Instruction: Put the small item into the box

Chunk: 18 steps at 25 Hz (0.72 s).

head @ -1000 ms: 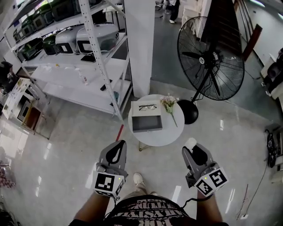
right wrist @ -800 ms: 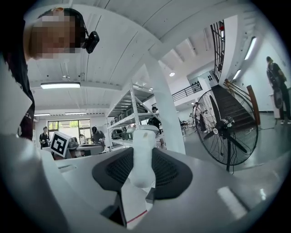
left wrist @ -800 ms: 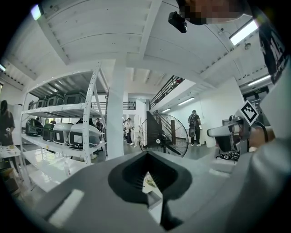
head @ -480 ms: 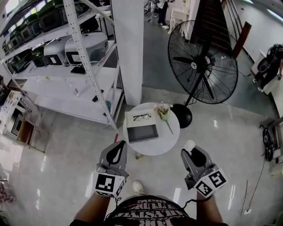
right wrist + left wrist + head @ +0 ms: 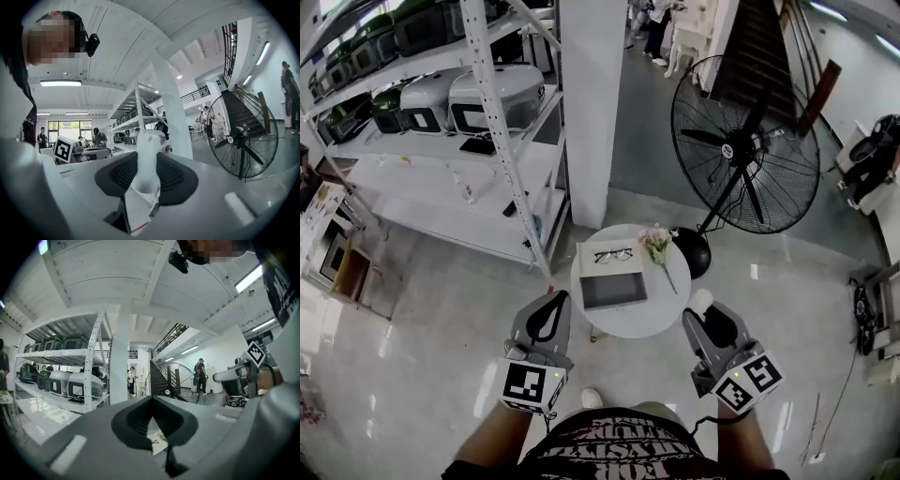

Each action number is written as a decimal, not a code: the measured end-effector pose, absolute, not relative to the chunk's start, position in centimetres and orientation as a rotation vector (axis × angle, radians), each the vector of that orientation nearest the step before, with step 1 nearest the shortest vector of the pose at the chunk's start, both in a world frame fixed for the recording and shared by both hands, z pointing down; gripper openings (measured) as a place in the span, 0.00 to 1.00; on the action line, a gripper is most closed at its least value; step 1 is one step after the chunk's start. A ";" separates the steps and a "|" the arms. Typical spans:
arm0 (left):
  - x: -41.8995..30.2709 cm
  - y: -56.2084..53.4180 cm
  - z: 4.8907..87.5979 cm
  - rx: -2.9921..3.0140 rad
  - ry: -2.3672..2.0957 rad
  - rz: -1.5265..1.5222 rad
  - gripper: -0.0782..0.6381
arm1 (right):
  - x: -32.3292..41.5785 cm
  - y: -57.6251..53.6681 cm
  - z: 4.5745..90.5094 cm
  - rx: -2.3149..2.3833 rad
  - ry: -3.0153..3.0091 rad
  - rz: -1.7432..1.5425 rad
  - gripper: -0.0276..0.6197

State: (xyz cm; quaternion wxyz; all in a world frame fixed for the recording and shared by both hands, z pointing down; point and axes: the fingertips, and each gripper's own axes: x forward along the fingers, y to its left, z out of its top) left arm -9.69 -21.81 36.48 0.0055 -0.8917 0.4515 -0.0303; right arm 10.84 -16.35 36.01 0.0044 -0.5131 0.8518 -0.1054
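Two grippers point forward: my left gripper (image 5: 554, 298) clenched on nothing, my right gripper (image 5: 703, 311) grasping a small white bottle (image 5: 147, 159), its long axis running out past the jaws. Ahead and left of it, the open grey box (image 5: 613, 291) sits on a round white table (image 5: 661, 305), flowers (image 5: 657, 242) on its right, near side unobstructed.

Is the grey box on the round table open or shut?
Open. The head view looks straight into the shallow grey rectangular box; no lid covers its bare grey floor.
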 end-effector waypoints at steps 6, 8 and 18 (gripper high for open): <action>-11.6 -22.6 36.7 -2.773 1.464 -0.086 0.11 | 9.9 -17.6 35.9 -1.600 2.692 -0.312 0.28; -11.7 -22.8 37.1 -2.770 1.465 -0.090 0.11 | 9.7 -18.1 36.1 -1.597 2.697 -0.307 0.28; -11.0 -24.6 37.4 -2.735 1.531 -0.125 0.11 | 9.9 -21.4 37.5 -1.561 2.760 -0.282 0.28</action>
